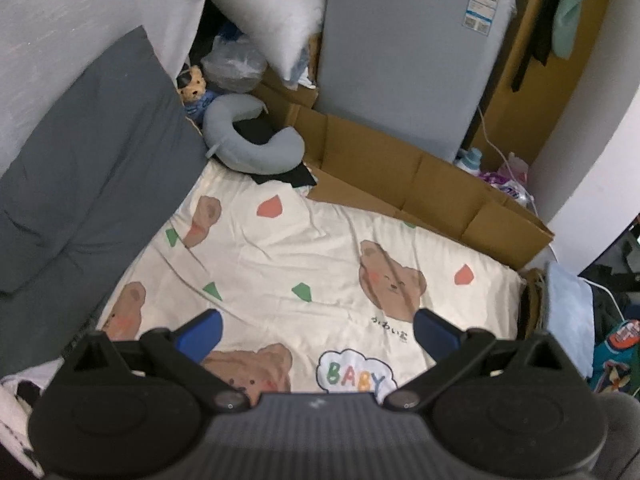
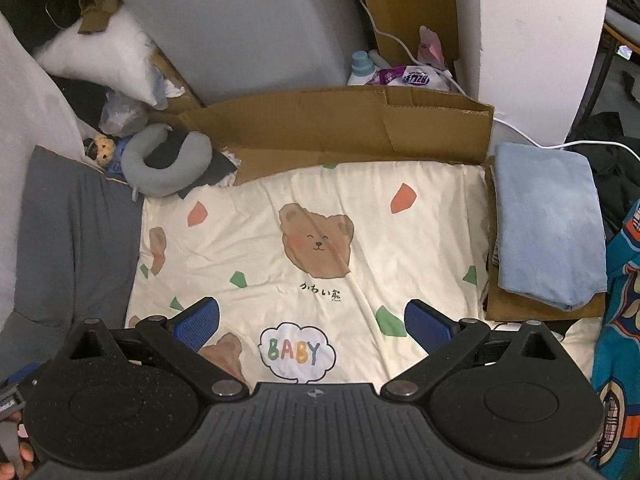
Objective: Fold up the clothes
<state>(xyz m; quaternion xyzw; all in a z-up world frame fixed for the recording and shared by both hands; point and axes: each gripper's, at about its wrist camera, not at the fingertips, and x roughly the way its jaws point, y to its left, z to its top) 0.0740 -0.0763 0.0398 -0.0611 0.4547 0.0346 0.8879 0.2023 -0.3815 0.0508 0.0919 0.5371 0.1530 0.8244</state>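
You hold both tongs, left tongs point(image 1: 318, 330) and right tongs point(image 2: 312, 318), released and empty above the bear-print bed sheet point(image 2: 360, 200), ready to fetch the folded blue cloth point(image 2: 548, 220) at its right edge.

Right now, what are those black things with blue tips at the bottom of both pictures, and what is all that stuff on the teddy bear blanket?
Those are tongs that a person holds, one in each hand. Each has a small camera looking forward along its two blue fingers. One picture comes from the left tongs, the other from the right tongs. Both are open and hold nothing. Below them lies a cream bear sheet with the word BABY on it. Beside it on the right sits a folded light blue cloth on top of something brown. On the left lies a grey cloth. At the far side are a grey neck pillow, a small toy and brown cardboard.
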